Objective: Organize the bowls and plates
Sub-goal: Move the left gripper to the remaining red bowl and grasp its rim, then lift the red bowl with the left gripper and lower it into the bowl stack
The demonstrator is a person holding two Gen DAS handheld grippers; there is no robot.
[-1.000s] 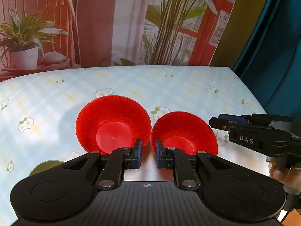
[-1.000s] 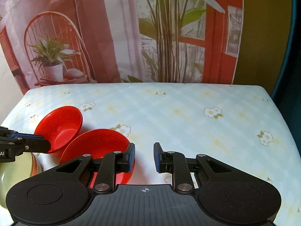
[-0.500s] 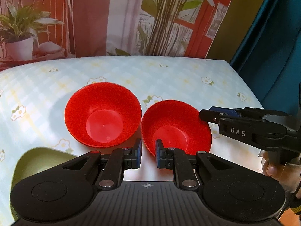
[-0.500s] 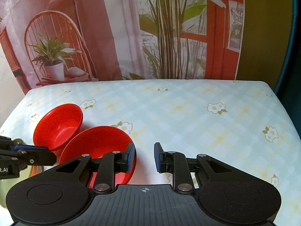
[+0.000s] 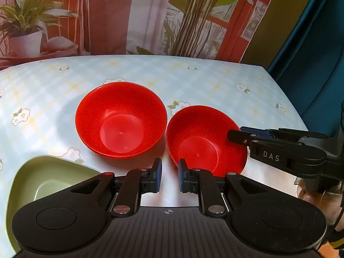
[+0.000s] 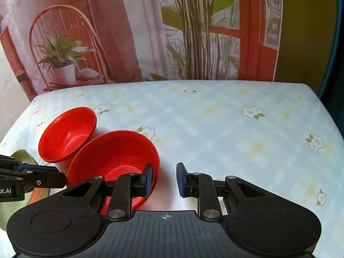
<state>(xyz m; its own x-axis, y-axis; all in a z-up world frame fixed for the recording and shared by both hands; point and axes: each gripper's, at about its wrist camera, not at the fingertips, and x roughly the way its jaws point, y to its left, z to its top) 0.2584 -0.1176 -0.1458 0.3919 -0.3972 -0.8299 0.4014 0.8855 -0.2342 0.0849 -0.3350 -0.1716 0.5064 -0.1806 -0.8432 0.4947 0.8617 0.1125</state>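
Observation:
Two red bowls stand side by side on the flowered tablecloth. The left red bowl (image 5: 121,119) sits farther back; it also shows in the right wrist view (image 6: 67,134). The right red bowl (image 5: 204,140) is nearer; it also shows in the right wrist view (image 6: 114,161). A green triangular plate (image 5: 43,182) lies at the near left. My left gripper (image 5: 169,178) is open and empty, just in front of the gap between the bowls. My right gripper (image 6: 164,179) is open and empty; its left finger (image 6: 148,179) hangs over the right bowl's right rim.
The table (image 6: 225,129) has a right edge by a dark blue curtain (image 5: 318,53). A printed backdrop with a plant and chair (image 6: 64,60) hangs behind the far edge. The green plate's edge (image 6: 19,154) shows at the far left of the right wrist view.
My left gripper has pulled back and up, bringing the green plate into view. My right gripper has moved left, closer to the right red bowl. Both stay open.

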